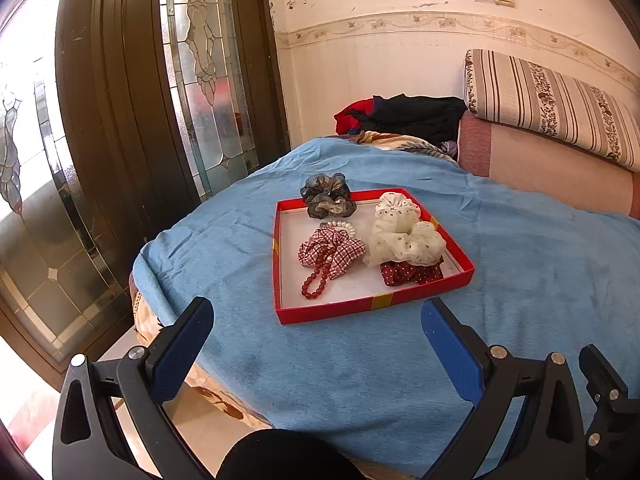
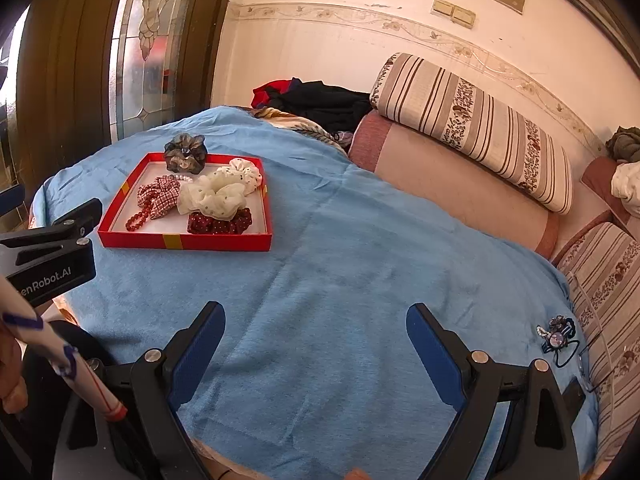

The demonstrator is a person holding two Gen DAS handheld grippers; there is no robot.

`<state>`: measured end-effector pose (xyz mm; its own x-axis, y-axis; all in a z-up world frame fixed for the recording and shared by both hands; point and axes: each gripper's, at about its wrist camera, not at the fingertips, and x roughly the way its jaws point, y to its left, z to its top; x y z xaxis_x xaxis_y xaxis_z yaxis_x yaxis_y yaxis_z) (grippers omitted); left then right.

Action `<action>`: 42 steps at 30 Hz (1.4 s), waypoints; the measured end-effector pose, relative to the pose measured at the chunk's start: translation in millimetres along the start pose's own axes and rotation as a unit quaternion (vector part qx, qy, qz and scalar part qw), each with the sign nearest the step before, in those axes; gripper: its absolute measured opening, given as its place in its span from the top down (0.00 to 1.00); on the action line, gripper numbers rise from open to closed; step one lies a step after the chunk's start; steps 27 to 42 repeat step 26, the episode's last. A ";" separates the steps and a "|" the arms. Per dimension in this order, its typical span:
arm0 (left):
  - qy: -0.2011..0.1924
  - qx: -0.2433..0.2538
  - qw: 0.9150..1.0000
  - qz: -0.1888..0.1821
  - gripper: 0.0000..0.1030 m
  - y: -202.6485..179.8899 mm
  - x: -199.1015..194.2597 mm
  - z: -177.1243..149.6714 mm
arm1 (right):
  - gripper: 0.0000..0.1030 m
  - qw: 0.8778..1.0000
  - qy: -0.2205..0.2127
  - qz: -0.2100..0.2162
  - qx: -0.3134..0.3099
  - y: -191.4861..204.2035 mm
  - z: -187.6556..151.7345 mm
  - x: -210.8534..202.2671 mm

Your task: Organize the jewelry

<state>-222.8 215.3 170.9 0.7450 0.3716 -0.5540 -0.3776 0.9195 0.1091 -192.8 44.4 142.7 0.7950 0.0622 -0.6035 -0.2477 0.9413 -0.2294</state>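
Observation:
A red shallow box (image 1: 348,310) (image 2: 224,241) sits on the blue cloth. In it lie a red-checked scrunchie (image 1: 332,250), a red bead bracelet (image 1: 316,280), a pearl bracelet (image 1: 342,225), cream scrunchies (image 1: 404,240), a dark red dotted scrunchie (image 1: 412,272) and a grey scrunchie (image 1: 328,196) on the far rim. A blue beaded hair tie (image 2: 558,338) lies on the cloth at the right. My left gripper (image 1: 318,320) is open and empty just in front of the box. My right gripper (image 2: 316,326) is open and empty over bare cloth, left of the hair tie.
The blue cloth (image 2: 360,240) covers a bed-like surface. Dark and red clothes (image 1: 400,116) lie at its far end. A striped bolster (image 2: 472,128) and pink cushion (image 2: 452,188) line the right side. A dark door with leaded glass (image 1: 120,120) stands left.

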 end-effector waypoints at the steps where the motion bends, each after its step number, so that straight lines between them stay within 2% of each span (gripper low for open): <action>1: 0.000 0.001 1.000 0.001 0.00 -0.3 0.1 0.3 | 0.08 1.000 0.000 0.000 0.000 0.2 -0.3 0.0; 18: -0.002 0.002 1.000 -0.002 0.00 -1.6 -1.3 0.1 | 0.08 1.000 -0.003 0.000 -0.003 0.0 0.9 -4.1; 23: 0.012 0.001 1.000 -0.005 0.00 -1.5 -1.5 -0.2 | 0.08 1.000 -0.004 0.000 -0.003 -0.5 1.1 -5.0; 42: 0.006 0.007 1.000 -0.008 0.00 -3.6 -4.4 0.8 | 0.08 1.000 -0.003 0.000 -0.002 -0.2 1.0 -4.8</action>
